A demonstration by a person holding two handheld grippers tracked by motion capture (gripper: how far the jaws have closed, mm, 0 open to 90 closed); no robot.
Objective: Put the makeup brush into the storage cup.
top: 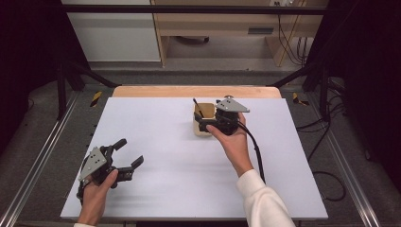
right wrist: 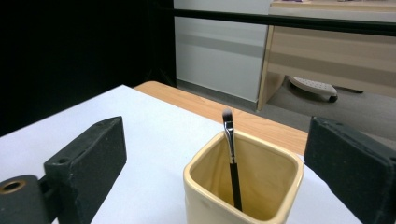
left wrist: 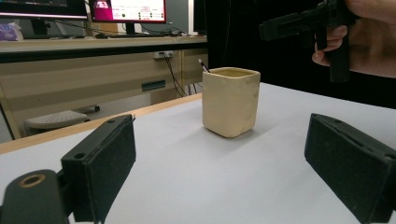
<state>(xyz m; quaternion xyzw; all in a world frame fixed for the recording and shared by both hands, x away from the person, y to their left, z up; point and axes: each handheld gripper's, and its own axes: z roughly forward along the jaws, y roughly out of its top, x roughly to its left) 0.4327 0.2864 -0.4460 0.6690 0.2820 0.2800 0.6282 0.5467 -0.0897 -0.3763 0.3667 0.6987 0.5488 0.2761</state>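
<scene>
Brush dropped in the cup, both grippers open.
At lower left we hold the left gripper (top: 126, 154) with jaws spread, gripping nothing. Just right of centre the cream cup (top: 202, 124) holds the brush (right wrist: 231, 158) upright, and our right gripper (top: 204, 124) hovers there, jaws wide apart.

Bare table (top: 179, 175) is lying open ahead of the left gripper (top: 128, 155) and all the way to the cream cup (top: 202, 124). The right gripper (top: 204, 124) is hovering just above that cup, its brush (right wrist: 230, 154) sticking up between the spread jaws.
</scene>
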